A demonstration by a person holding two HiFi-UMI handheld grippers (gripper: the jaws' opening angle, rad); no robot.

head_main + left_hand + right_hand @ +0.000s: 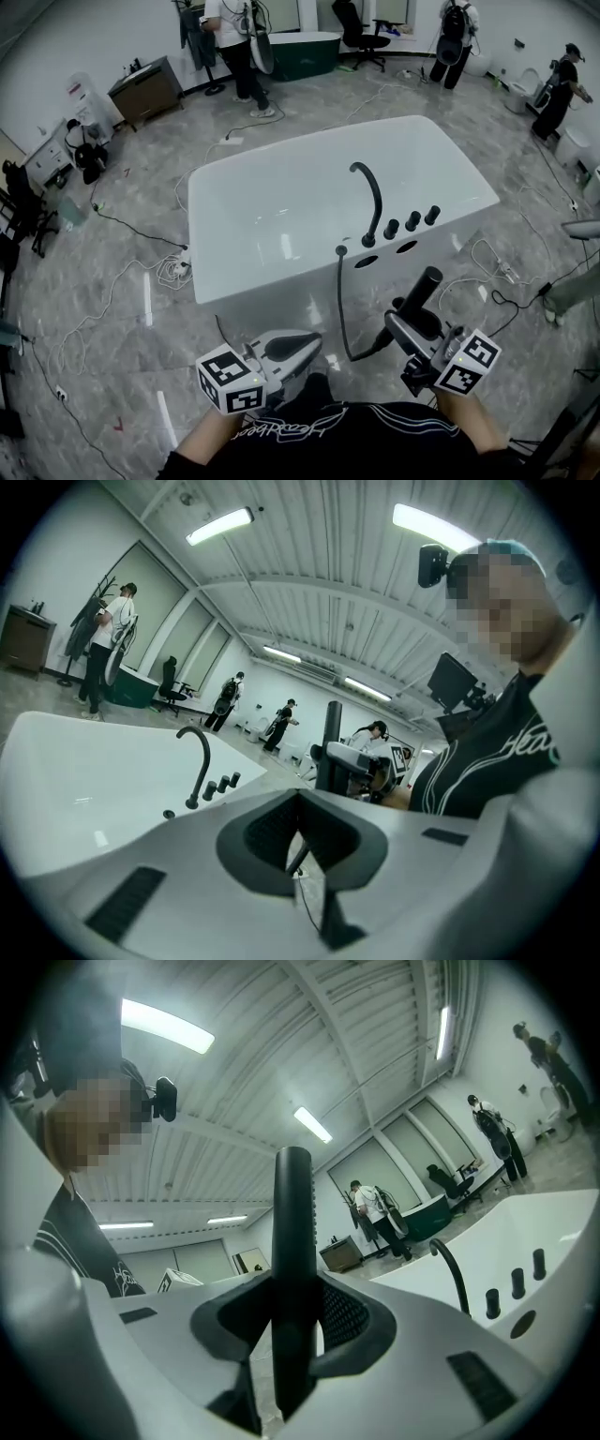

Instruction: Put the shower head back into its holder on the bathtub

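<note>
The black stick-shaped shower head (424, 291) stands nearly upright between the jaws of my right gripper (401, 326), which is shut on its handle (292, 1269). Its black hose (341, 309) loops down from a fitting on the rim of the white bathtub (281, 197). On that rim stand a curved black faucet (371, 202) and three black knobs (412, 221), with two dark oval openings (366, 262) in front of them. My left gripper (286, 349) is shut and empty, low in front of the tub. In the left gripper view the jaws (300, 850) meet, and the shower head (333, 742) shows beyond them.
Cables (141, 272) trail over the marble floor around the tub. Several people (234, 42) stand at the back beside a dark green tub (305, 52) and an office chair (361, 33). A wooden cabinet (148, 89) stands at the back left.
</note>
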